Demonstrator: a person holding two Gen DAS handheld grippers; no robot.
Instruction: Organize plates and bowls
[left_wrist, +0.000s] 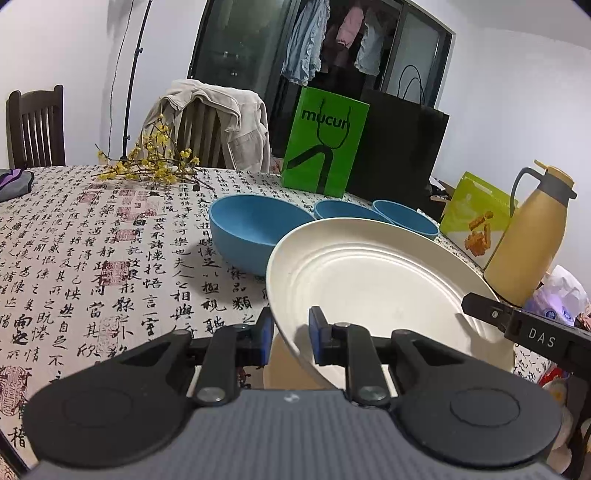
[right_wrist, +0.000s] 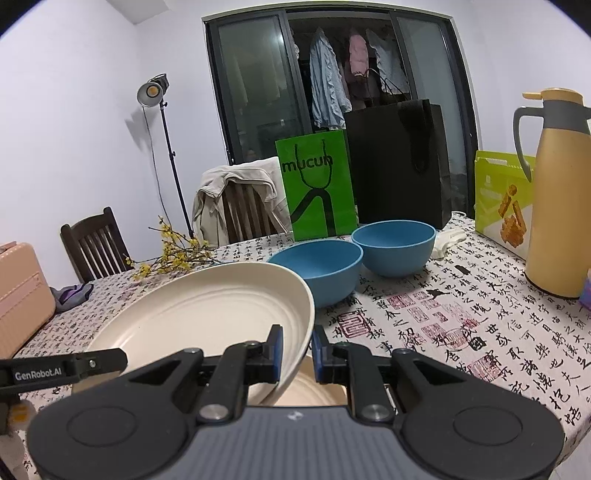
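Observation:
A cream ridged plate hangs tilted above the table, held from both sides. My left gripper is shut on its left rim, and my right gripper is shut on the opposite rim. Each view shows one finger of the other gripper at the plate's far edge. Directly under the held plate lies a second cream plate, mostly hidden. Three blue bowls stand upright behind; the right wrist view shows two.
A green paper bag and a black bag stand behind the bowls. A yellow thermos and a lime box occupy the right side. Yellow flower twigs lie at the back left, and a pink suitcase sits at the left edge.

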